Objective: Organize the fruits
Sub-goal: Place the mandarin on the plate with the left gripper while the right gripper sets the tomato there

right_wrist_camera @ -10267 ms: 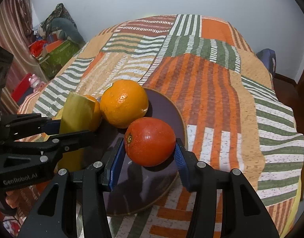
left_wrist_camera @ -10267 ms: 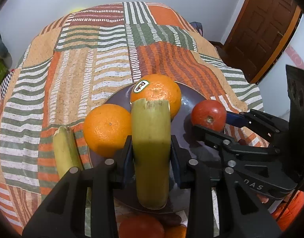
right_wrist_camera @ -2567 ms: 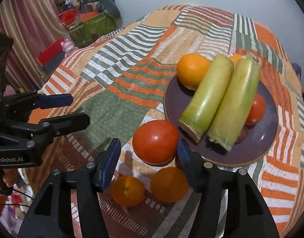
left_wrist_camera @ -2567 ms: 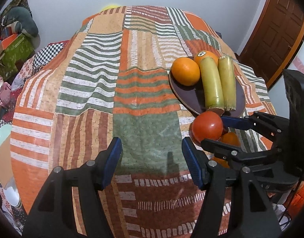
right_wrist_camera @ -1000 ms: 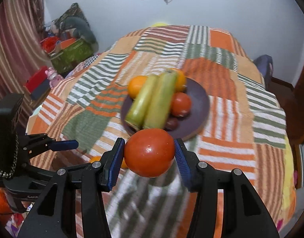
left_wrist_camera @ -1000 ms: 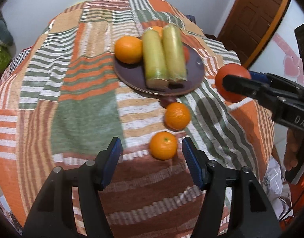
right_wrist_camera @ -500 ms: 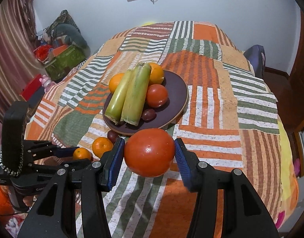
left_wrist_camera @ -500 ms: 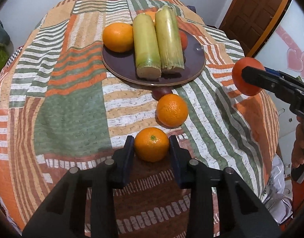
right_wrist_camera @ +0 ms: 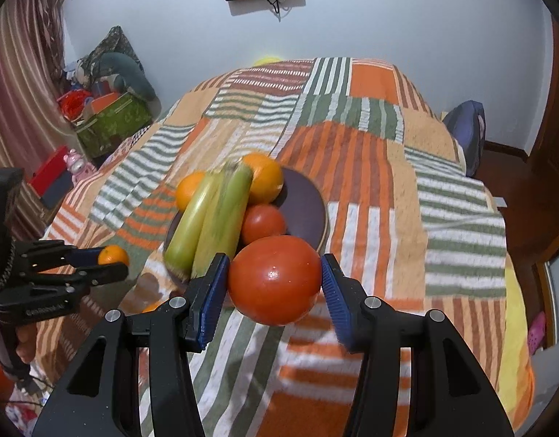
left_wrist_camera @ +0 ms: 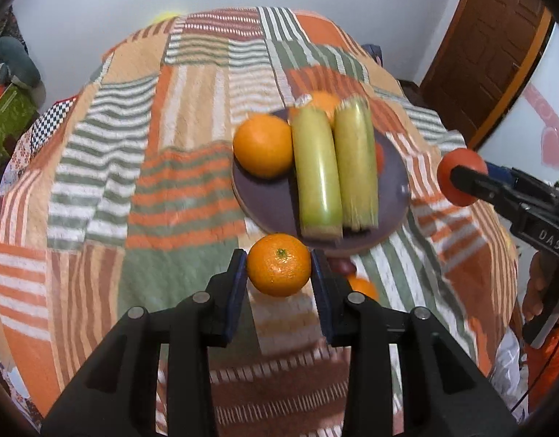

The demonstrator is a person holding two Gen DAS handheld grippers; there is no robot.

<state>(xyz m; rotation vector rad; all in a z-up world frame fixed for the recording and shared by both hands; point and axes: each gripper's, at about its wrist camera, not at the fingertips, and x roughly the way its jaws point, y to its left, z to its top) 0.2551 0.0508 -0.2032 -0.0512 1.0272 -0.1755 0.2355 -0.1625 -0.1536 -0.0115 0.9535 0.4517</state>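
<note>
My left gripper point(left_wrist_camera: 279, 269) is shut on a small orange point(left_wrist_camera: 278, 264), held off the striped bedspread just in front of the dark plate point(left_wrist_camera: 264, 200). On the plate lie two green stalks point(left_wrist_camera: 317, 174), two big oranges point(left_wrist_camera: 263, 145) and a tomato point(right_wrist_camera: 263, 223). My right gripper point(right_wrist_camera: 275, 284) is shut on a large red tomato point(right_wrist_camera: 274, 279), carried in the air near the plate's front rim point(right_wrist_camera: 317, 211). From the right wrist view the left gripper point(right_wrist_camera: 111, 264) shows at the left with its small orange point(right_wrist_camera: 112, 255).
Another small orange point(left_wrist_camera: 363, 287) and a dark plum point(left_wrist_camera: 343, 265) lie on the bedspread point(left_wrist_camera: 133, 182) by the plate, partly hidden behind my left fingers. A wooden door point(left_wrist_camera: 490, 47) stands at the right. Boxes and clutter point(right_wrist_camera: 108, 116) sit on the floor left of the bed.
My left gripper closed on the small orange, lifted it from the bedspread and carried it toward the plate. The right gripper moved nearer the plate with the tomato still in it.
</note>
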